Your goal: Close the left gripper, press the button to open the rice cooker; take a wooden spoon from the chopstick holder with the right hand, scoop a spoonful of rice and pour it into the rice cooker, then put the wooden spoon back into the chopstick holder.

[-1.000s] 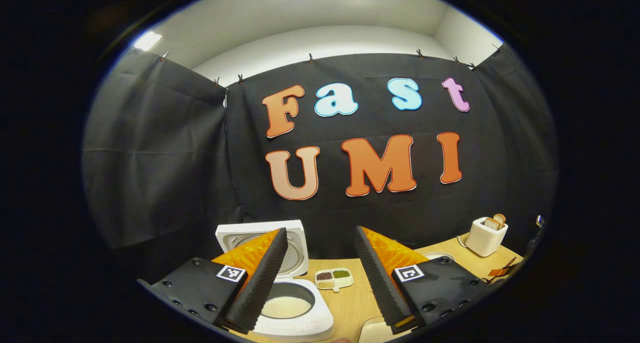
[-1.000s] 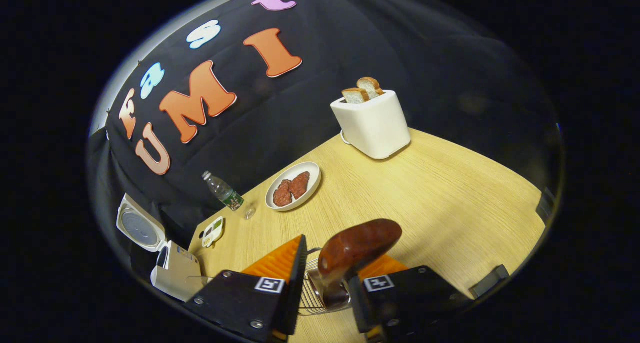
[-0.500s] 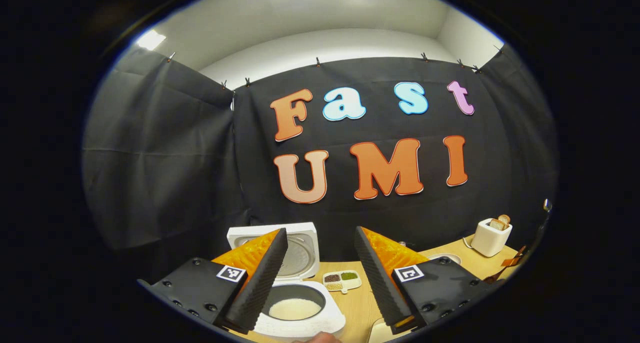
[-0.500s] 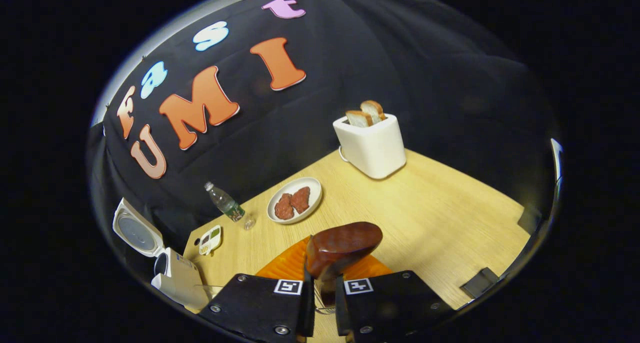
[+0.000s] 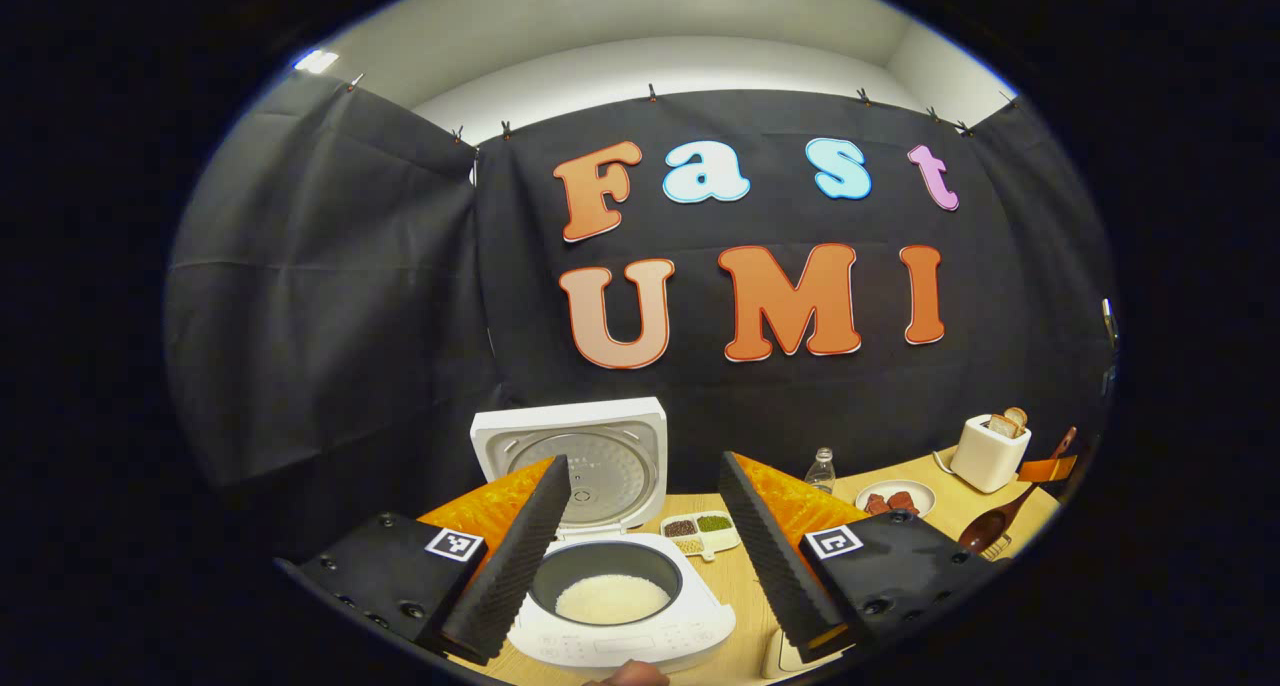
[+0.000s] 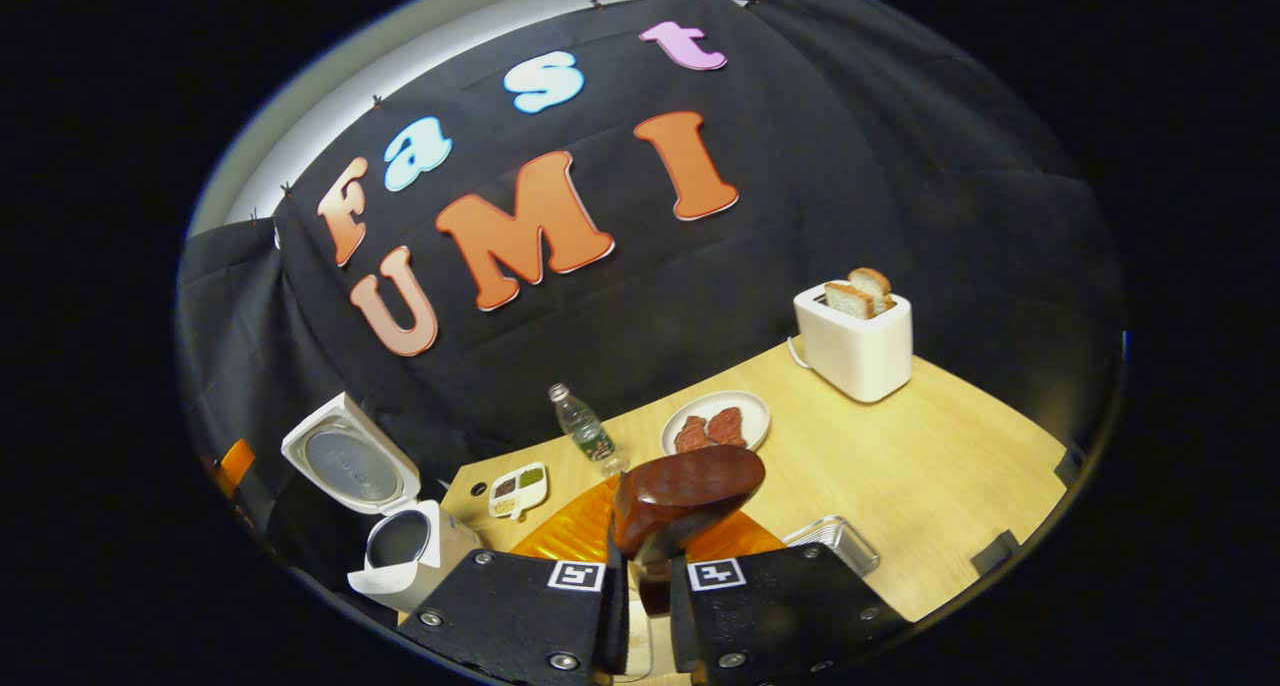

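My right tongs [image 6: 647,606] clamp the neck of the wooden spoon [image 6: 685,491], its dark bowl jutting up just ahead of them above the table [image 6: 930,456]; the wire chopstick holder [image 6: 835,543] sits just to their right. My left tongs [image 5: 645,556] hang wide apart over the rice cooker [image 5: 620,621], whose lid stands upright and whose pot shows white rice [image 5: 612,598] between the fingers.

Rice [image 5: 612,598] in rice cooker [image 5: 620,626], plate [image 5: 896,499] before toaster [image 5: 988,453].
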